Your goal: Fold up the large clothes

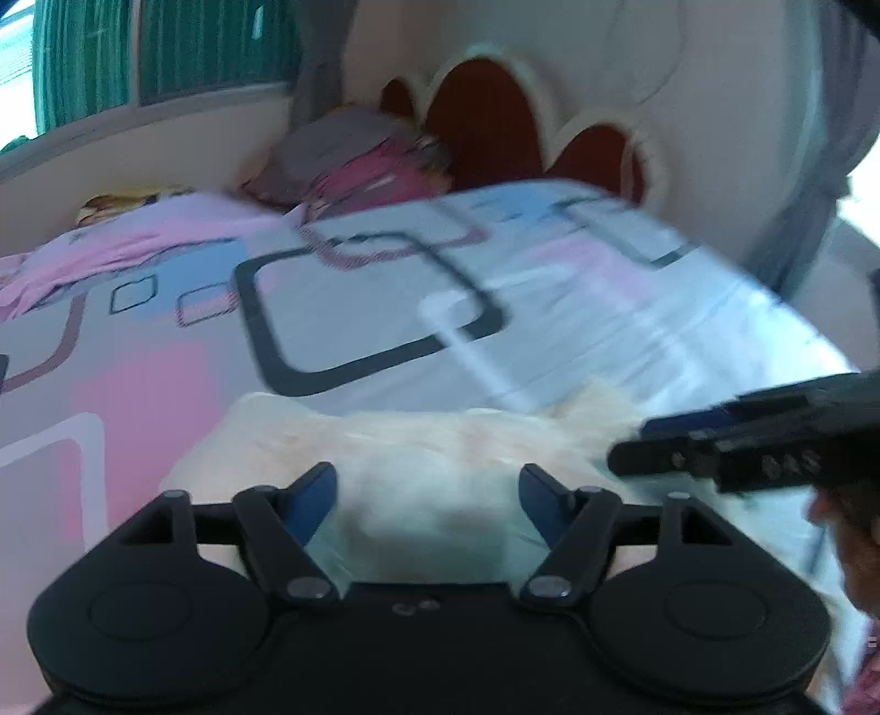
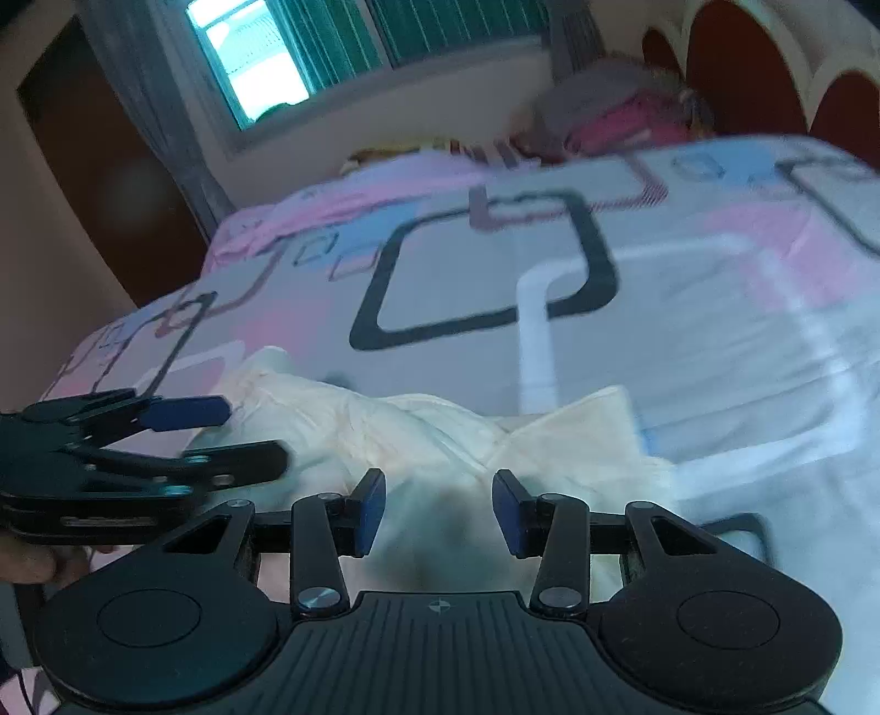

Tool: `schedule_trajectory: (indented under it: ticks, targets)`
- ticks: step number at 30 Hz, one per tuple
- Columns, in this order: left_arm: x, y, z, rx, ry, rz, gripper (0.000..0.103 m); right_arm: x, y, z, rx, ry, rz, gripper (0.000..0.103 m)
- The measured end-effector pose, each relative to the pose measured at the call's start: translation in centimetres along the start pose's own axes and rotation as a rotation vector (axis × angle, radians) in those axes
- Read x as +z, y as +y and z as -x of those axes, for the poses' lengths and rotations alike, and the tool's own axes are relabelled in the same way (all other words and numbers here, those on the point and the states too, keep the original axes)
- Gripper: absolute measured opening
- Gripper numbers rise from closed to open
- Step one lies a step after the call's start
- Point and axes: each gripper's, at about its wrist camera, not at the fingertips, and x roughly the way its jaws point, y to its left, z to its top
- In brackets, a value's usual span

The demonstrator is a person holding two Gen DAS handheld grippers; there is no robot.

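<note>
A cream-white garment (image 1: pixel 418 456) lies crumpled on the patterned bed sheet near the front edge; it also shows in the right wrist view (image 2: pixel 440 434), with a folded corner at its right. My left gripper (image 1: pixel 428 495) is open and empty just above the garment's near edge. My right gripper (image 2: pixel 439 514) is open and empty over the garment's near middle. The right gripper shows at the right of the left wrist view (image 1: pixel 649 451), and the left gripper at the left of the right wrist view (image 2: pixel 253 434). Both views are motion-blurred.
The bed sheet (image 1: pixel 357 308) has pink, blue and black square patterns. A pink cloth (image 1: pixel 137 236) and pillows (image 1: pixel 352 159) lie at the far side by the headboard (image 1: pixel 484 121). A window with green curtains (image 2: pixel 308 49) and a brown door (image 2: pixel 99 165) are behind.
</note>
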Motion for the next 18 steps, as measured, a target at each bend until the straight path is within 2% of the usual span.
schedule_trajectory:
  ticks: [4,8,14,16,18]
  targets:
    - [-1.9,-1.7,2.7,-0.034,-0.027,-0.024,0.064,-1.9,-2.5,3.1,0.038,0.014,-0.117,0.043]
    - [-4.5,-2.9,2.9,0.003,-0.004,-0.063,0.064,-4.5,-3.3,4.3,0.05,0.068,-0.15,0.046]
    - [-6.0,-2.3,4.0,0.003,-0.02,0.004,0.064,-7.9,-3.1,4.7,0.139,0.114,-0.24,0.047]
    - [-6.4,-2.3,4.5,-0.001,-0.023,0.008,0.064,-8.1,-2.6,5.3,0.169,0.116,-0.224,0.047]
    - [-6.6,-2.3,4.8,-0.003,-0.017,0.002,0.064,-8.7,-1.8,5.8,0.155,0.125,-0.186,0.047]
